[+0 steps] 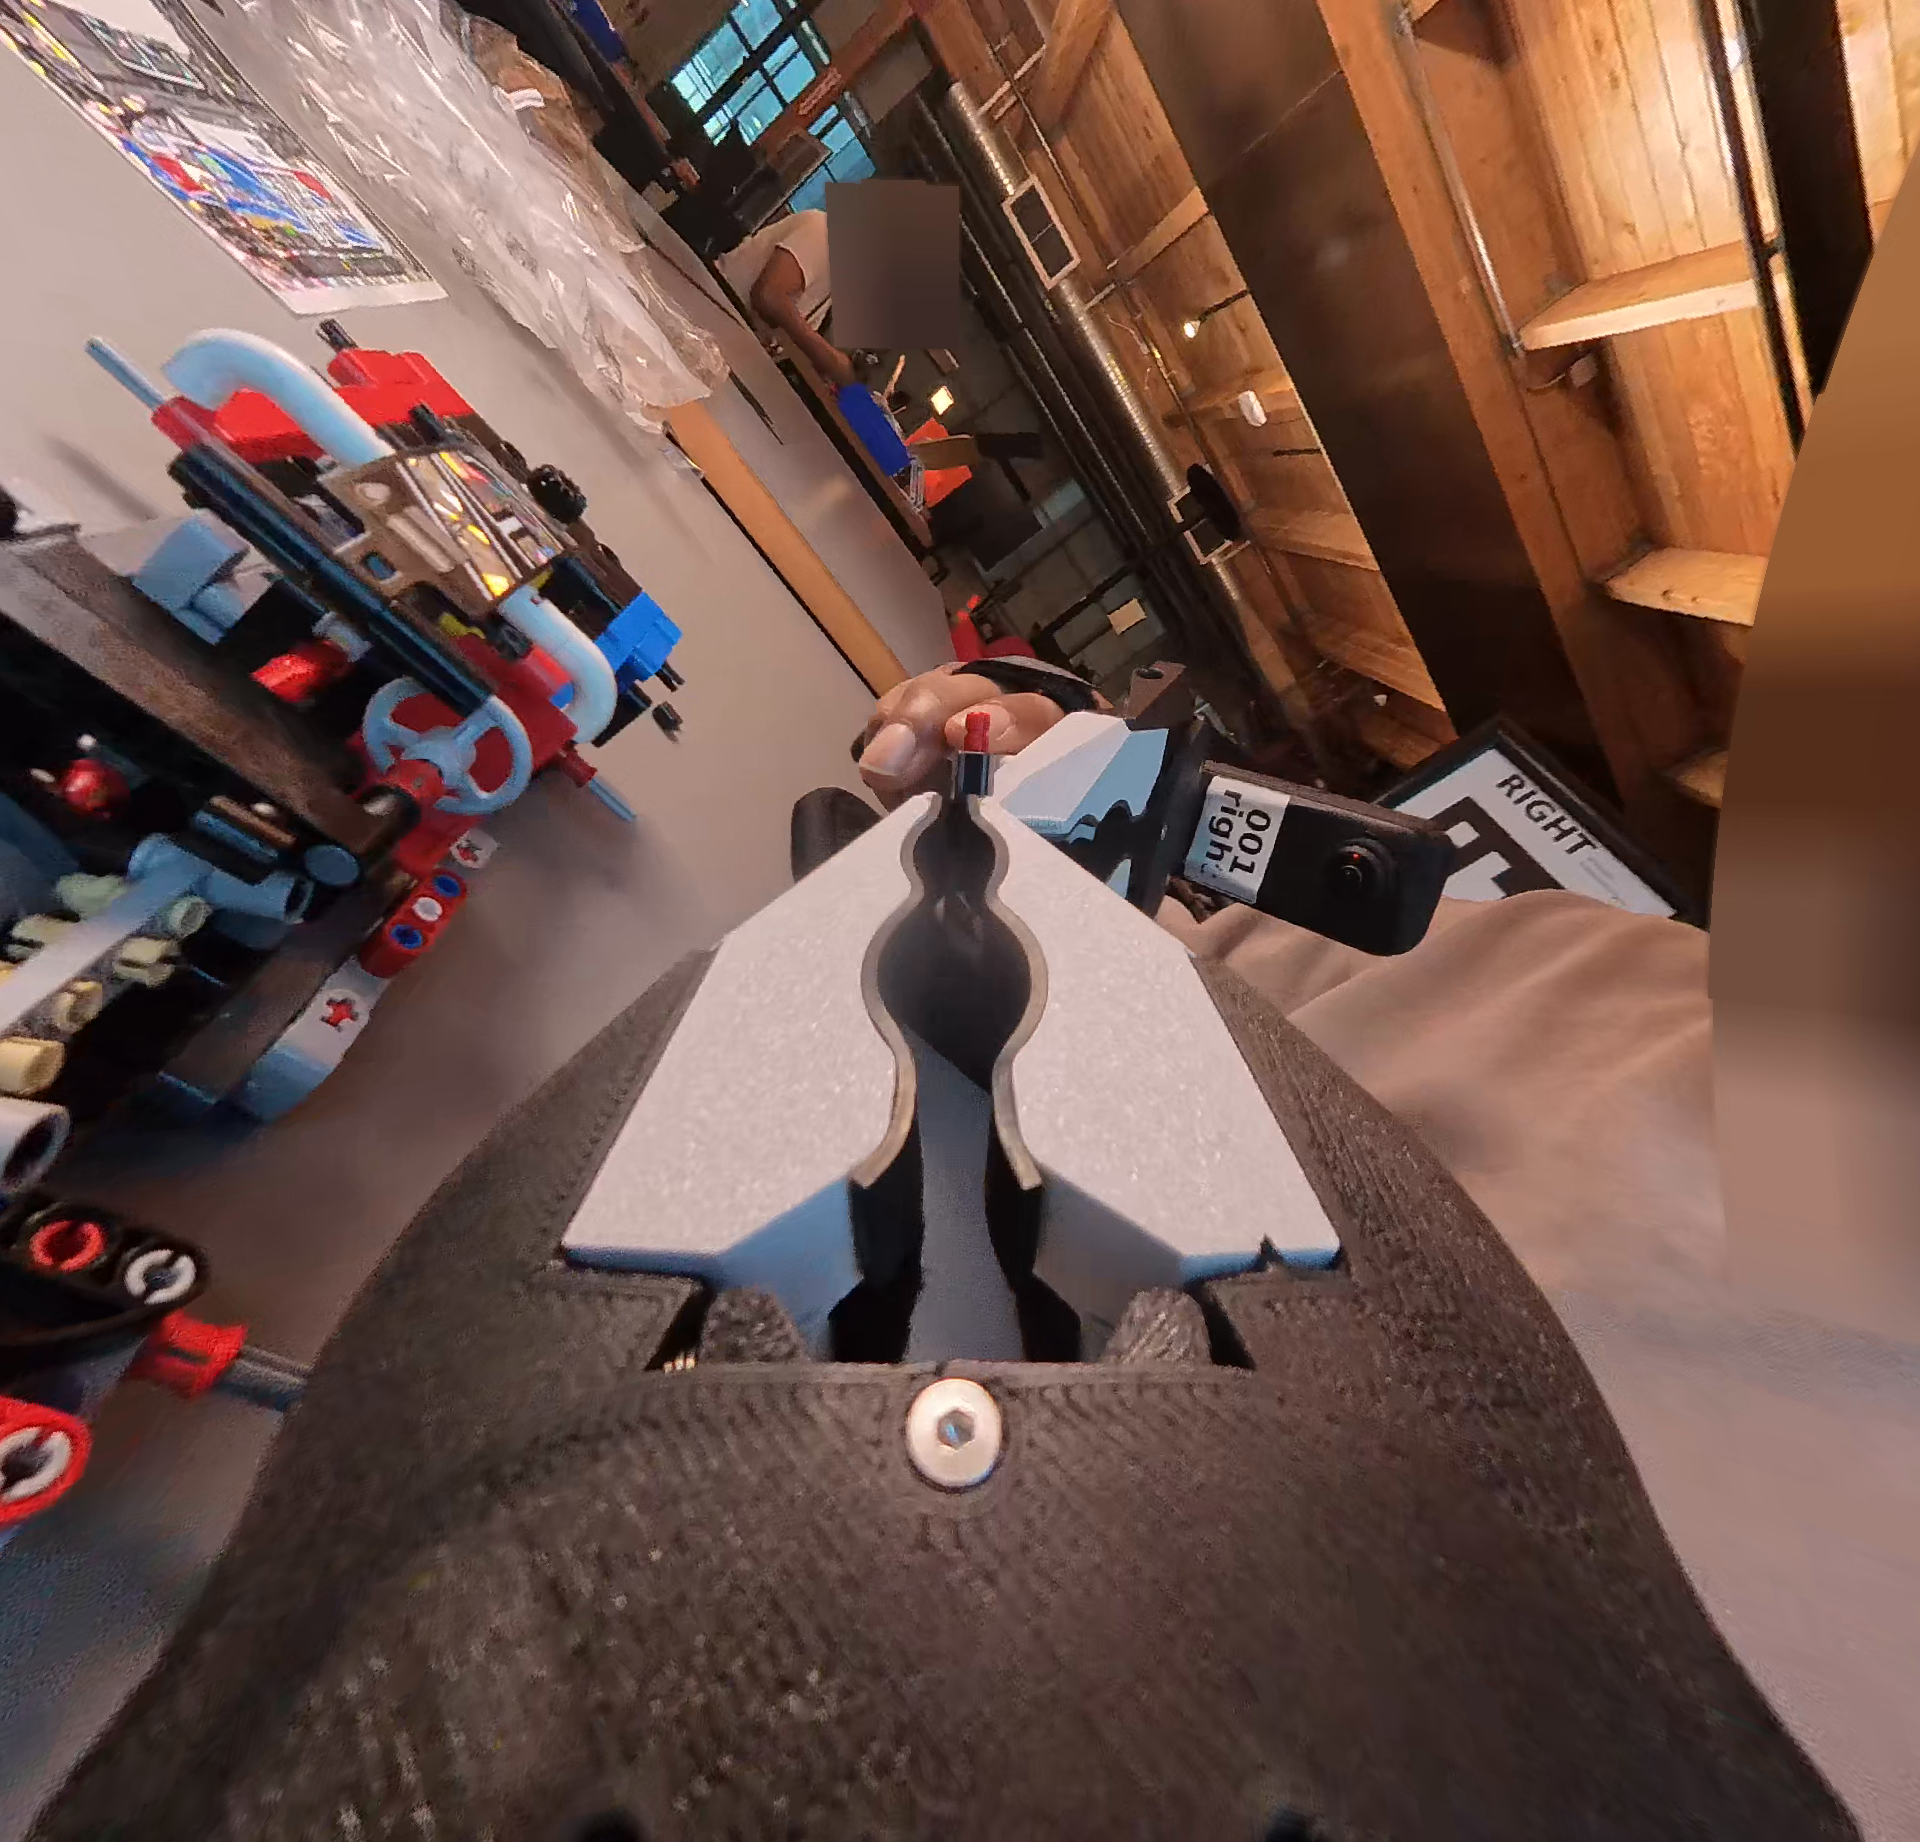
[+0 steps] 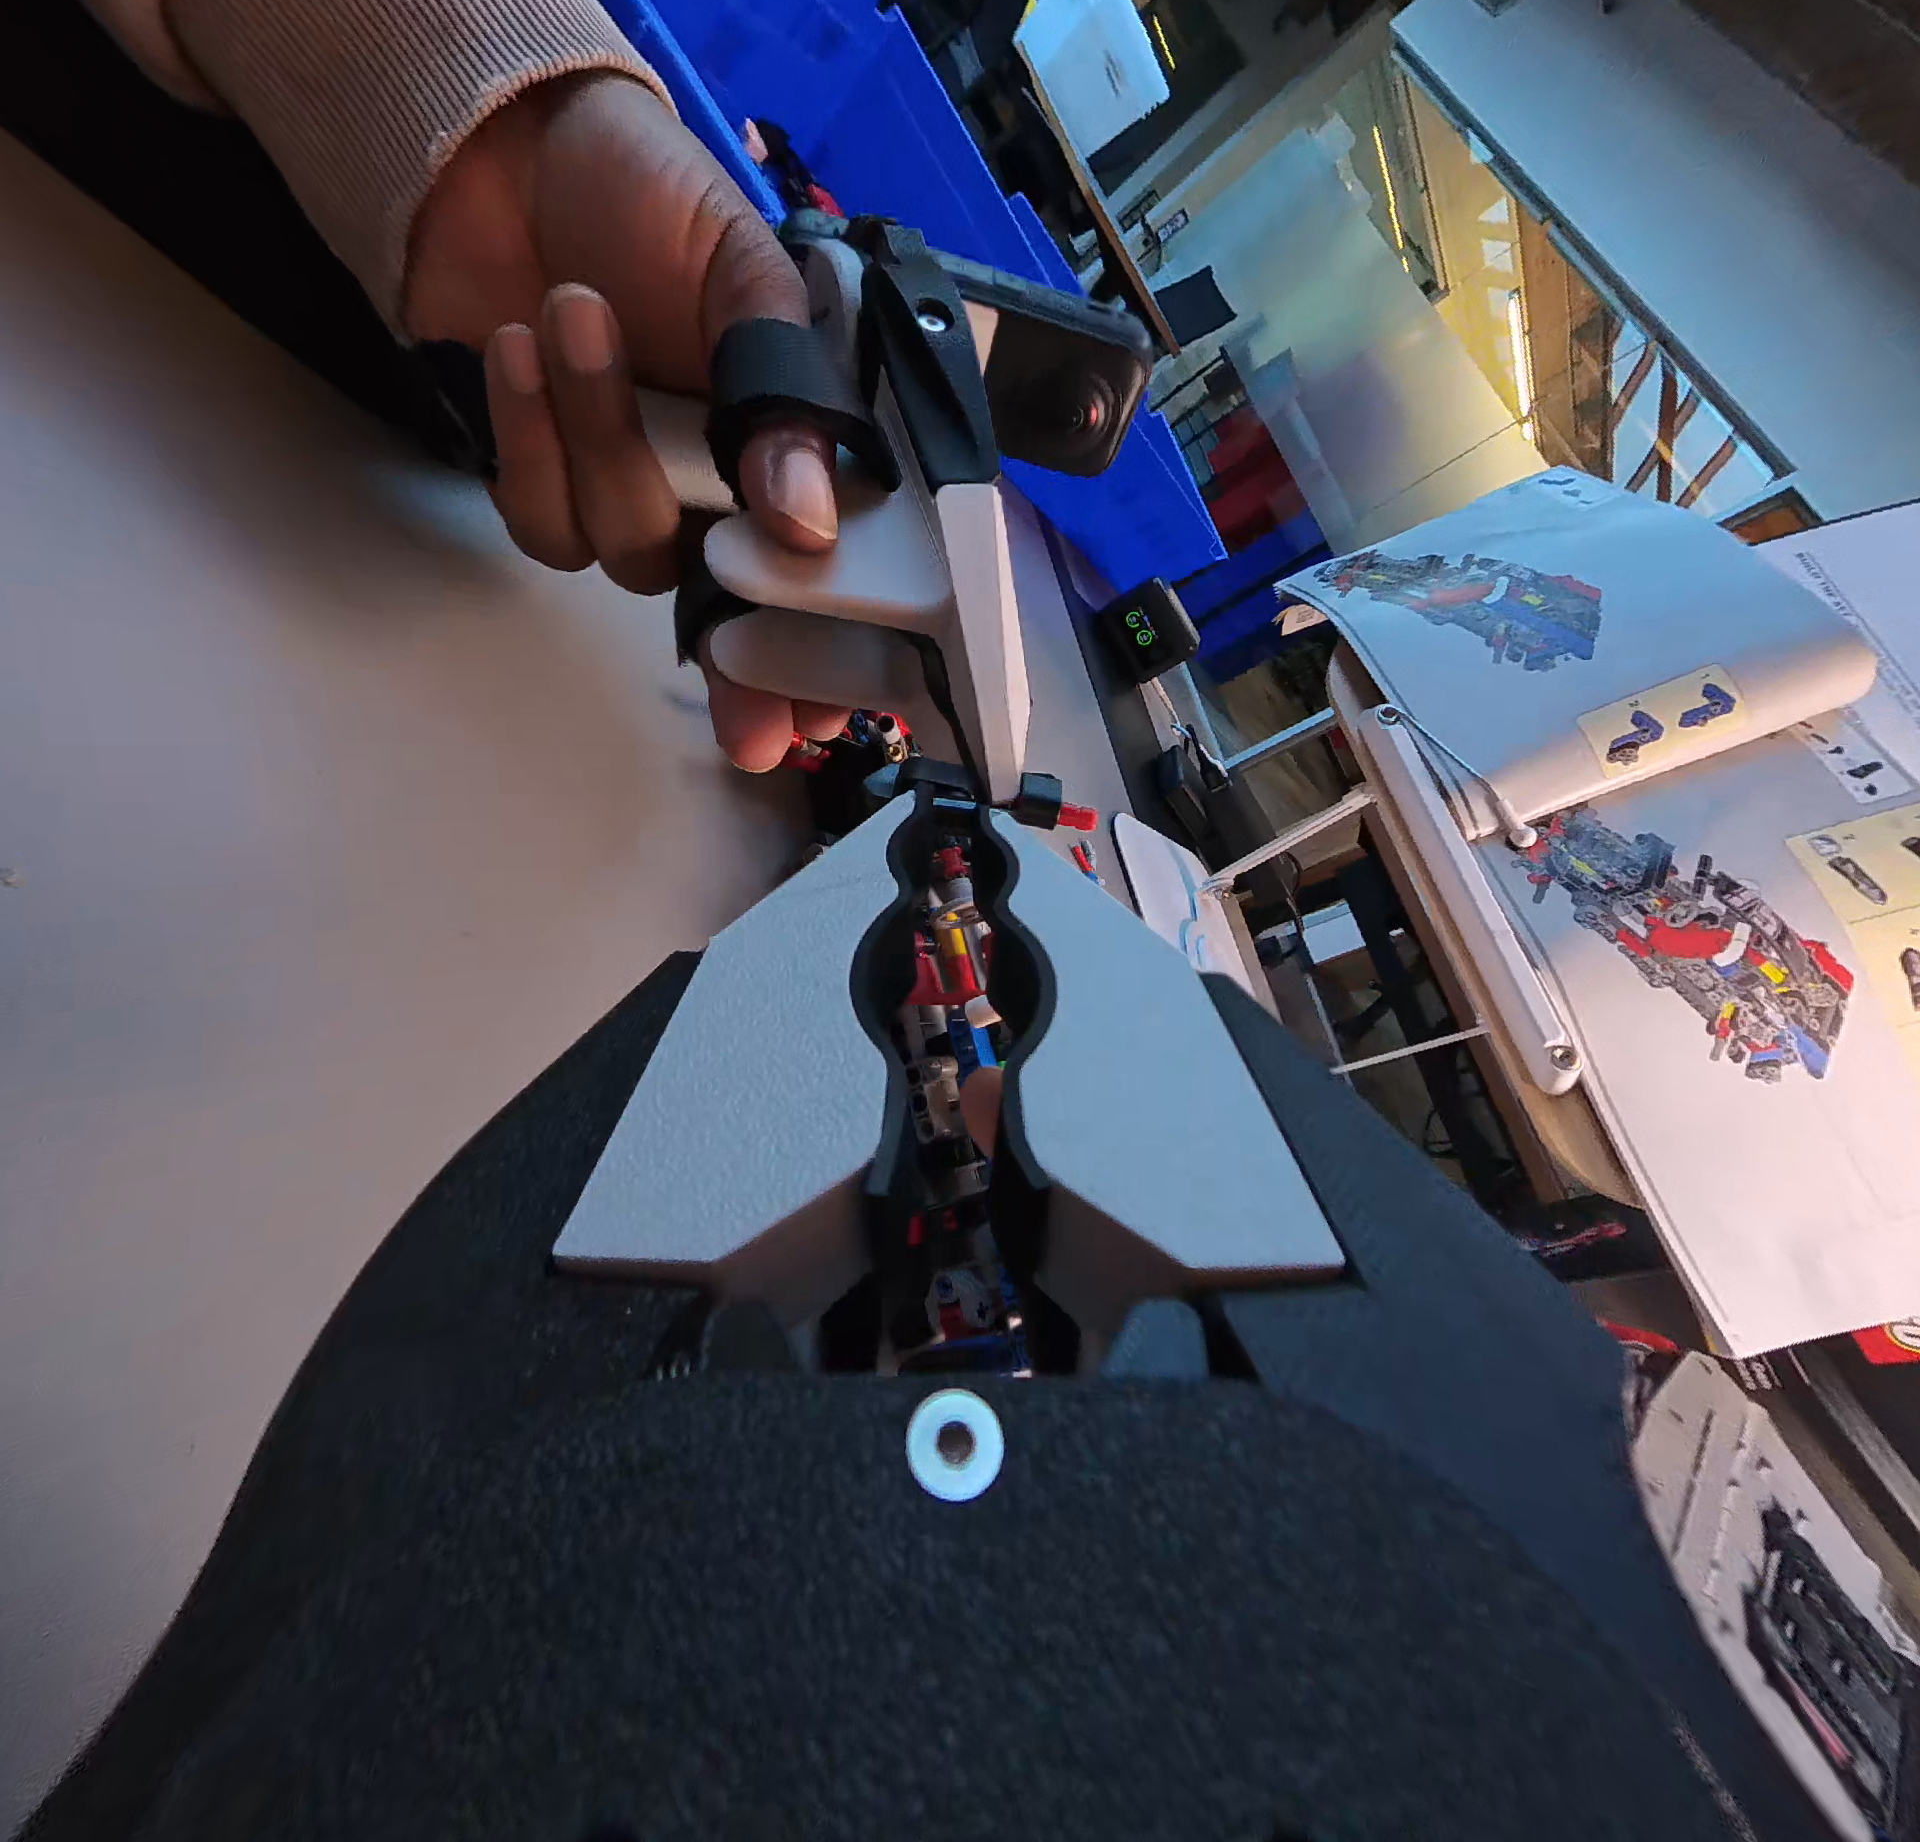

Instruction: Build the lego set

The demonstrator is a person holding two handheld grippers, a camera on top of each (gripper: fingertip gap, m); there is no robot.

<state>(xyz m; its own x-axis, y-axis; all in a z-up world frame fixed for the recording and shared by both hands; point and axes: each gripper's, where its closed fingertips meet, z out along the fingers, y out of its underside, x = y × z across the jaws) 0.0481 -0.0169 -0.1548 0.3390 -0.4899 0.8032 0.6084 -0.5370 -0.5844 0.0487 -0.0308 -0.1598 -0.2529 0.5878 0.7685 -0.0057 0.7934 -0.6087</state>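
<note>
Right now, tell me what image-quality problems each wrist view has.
Left wrist view: strong wide-angle bending, loose parts at the left edge smeared, glare on the model's clear canopy. Right wrist view: same warping, warm glare at the upper-right windows, instruction booklet washed pale, box at the lower right blurred.

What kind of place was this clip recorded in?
Probably a shared workshop or maker space: exposed timber walls, blue storage bins beside the table, and another person working at a far bench.
</note>
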